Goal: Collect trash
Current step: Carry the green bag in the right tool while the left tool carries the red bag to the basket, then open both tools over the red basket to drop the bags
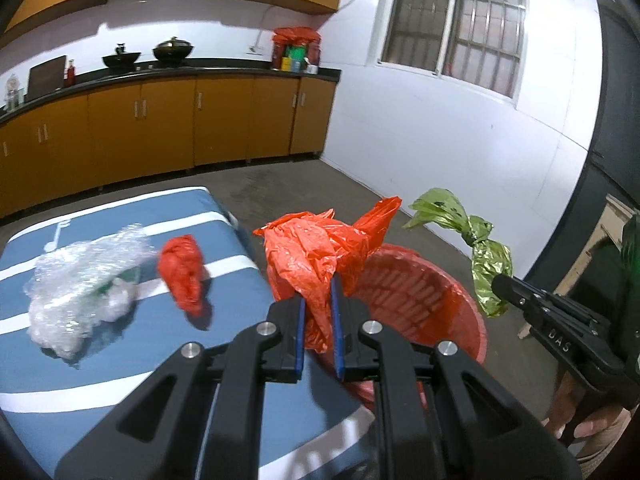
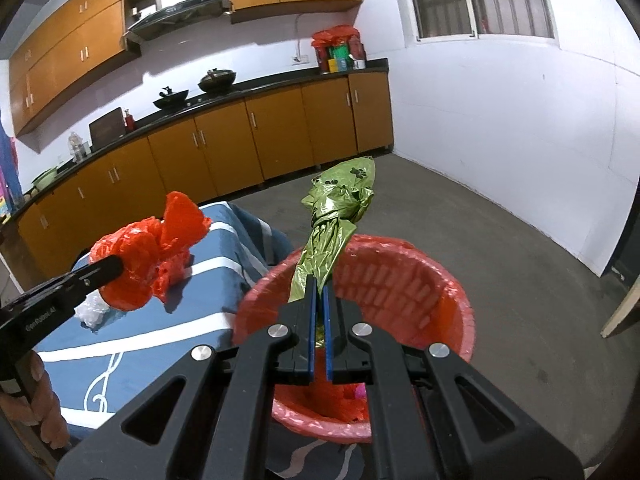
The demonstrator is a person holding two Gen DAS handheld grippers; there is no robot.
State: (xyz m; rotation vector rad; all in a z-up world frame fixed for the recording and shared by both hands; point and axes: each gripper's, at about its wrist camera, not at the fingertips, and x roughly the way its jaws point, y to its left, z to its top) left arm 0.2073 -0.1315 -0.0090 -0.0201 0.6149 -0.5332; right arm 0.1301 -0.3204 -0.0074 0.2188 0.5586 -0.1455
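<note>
My left gripper (image 1: 319,284) is shut on a crumpled orange plastic bag (image 1: 316,252) and holds it over the table edge beside the red bin (image 1: 440,300). My right gripper (image 2: 319,286) is shut on a knotted green plastic bag (image 2: 340,204) and holds it above the red lined bin (image 2: 400,276). The green bag (image 1: 480,248) and the right gripper (image 1: 500,284) also show in the left wrist view. The orange bag (image 2: 148,256) and the left gripper (image 2: 116,266) show in the right wrist view. A second small orange wad (image 1: 182,272) and clear bubble wrap (image 1: 80,280) lie on the blue striped table (image 1: 120,360).
The bin stands on the grey floor (image 2: 520,240) right of the table. Wooden kitchen cabinets (image 1: 160,128) with woks on the counter line the far wall. A white wall with a barred window (image 1: 452,20) is on the right.
</note>
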